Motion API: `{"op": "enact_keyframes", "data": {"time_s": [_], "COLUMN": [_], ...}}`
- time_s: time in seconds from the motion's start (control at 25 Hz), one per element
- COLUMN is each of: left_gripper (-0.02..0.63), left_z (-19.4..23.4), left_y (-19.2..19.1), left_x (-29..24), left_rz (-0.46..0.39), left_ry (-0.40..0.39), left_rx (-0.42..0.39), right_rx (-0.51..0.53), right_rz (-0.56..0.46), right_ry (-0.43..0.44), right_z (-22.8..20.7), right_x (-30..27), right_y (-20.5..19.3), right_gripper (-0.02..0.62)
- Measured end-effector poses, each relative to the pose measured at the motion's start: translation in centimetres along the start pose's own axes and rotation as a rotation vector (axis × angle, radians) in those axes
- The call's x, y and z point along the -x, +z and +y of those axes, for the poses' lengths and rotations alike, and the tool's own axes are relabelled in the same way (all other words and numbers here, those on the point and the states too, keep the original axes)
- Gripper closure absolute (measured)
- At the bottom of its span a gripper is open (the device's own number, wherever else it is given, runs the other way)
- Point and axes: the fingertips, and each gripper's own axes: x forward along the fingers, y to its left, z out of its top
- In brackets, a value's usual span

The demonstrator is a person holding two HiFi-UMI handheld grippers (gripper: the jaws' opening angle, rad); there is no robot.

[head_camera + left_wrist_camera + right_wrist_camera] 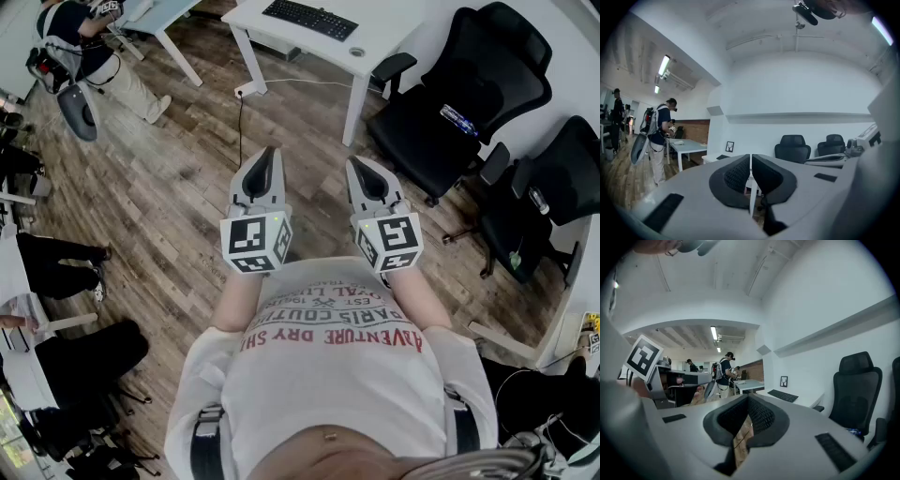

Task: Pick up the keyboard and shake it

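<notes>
Left gripper [268, 155] and right gripper [358, 164] ride level, jaws pinched together on nothing, likely because the keyboard [309, 18] sits well off on the far desk [380, 42].

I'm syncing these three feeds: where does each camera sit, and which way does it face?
Head view: on the person's head, steeply down at torso, left gripper, right gripper.
Left gripper view: on that gripper, level, over shut jaws toward office chairs.
Right gripper view: likewise, shut jaws, toward the keyboard.
Head and right gripper views share the keyboard.
</notes>
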Motion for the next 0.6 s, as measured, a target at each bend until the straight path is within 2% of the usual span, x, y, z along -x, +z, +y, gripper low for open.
{"op": "enact_keyframes", "data": {"time_s": [0.4,0.6], "left_gripper": [0.574,0.575], "left_z": [-0.7,-0.5], "left_y": [-0.3,-0.6], "left_x": [-1.5,-3.1], "left_rz": [0.007,0.025], "left_ry": [-0.032,-0.07], "left_rx": [-0.038,-0.009], "right_rx": [-0.037,-0.091], "right_rz": [0.013,0.004], "right_ry": [-0.006,-0.023], "right_z": [-1.0,-1.9], "right_x": [-1.0,-2.2], "right_y": [-0.7,-0.8], "right_gripper": [0.571,0.571]}}
